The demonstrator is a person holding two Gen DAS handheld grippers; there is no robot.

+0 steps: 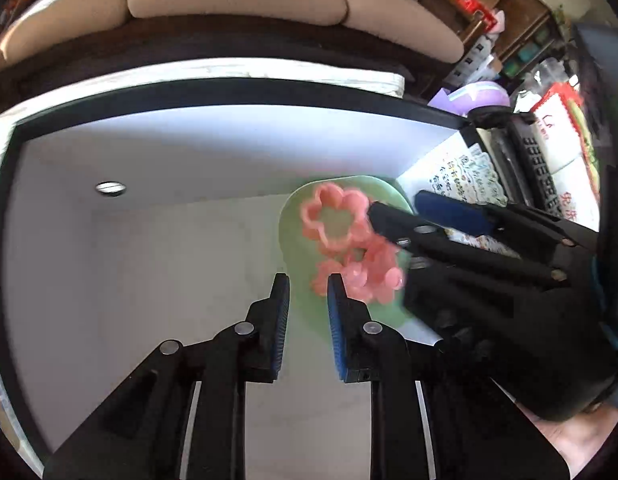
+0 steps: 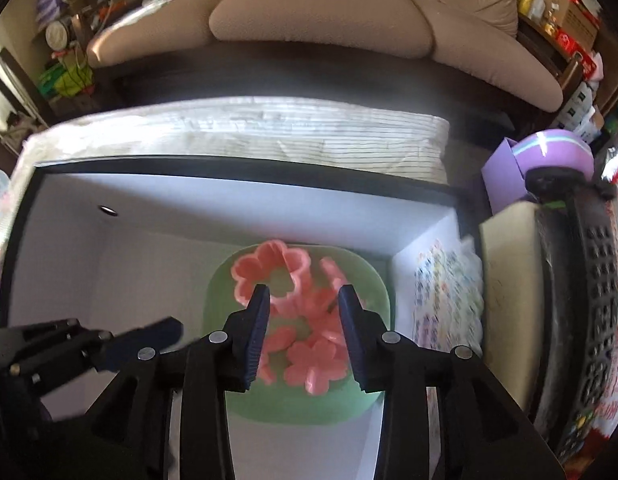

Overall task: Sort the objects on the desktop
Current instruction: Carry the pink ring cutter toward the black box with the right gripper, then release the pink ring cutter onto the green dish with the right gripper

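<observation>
Your work area is a white box (image 2: pixel 149 264) with a black rim; its back wall runs across the far side and its right wall stands close beside the green plate (image 2: pixel 297 408). To the left of the plate the white floor of the box lies bare and wide, with only a small round metal fitting (image 1: pixel 111 188) on the back wall. Beyond the right wall, a printed sheet (image 2: pixel 441 300), a black remote (image 2: pixel 597 280) and a purple container (image 2: pixel 557 152) crowd the counter. Past the far rim lies a striped cloth (image 2: pixel 269 128), then a beige sofa (image 2: pixel 321 20).

The pink flower-shaped cutters (image 2: pixel 305 320) lie piled on the green plate, the hollow one at the far side and the others heaped nearer you.

Your left gripper (image 1: pixel 308 284) stands over the plate's left edge with its jaws a narrow gap apart. Nothing sits between its blue pads (image 1: pixel 283 320); the right pad's tip is at the edge of the nearest cutter, and you cannot tell from the blur whether it touches.

Your right gripper (image 2: pixel 305 294) hangs above the middle of the pile, jaws moderately apart, wider than the left. The cutters show through the gap, but its pads (image 2: pixel 257 336) press on none of them. In the left view it reaches in from the right, its tip at the hollow cutter's rim
</observation>
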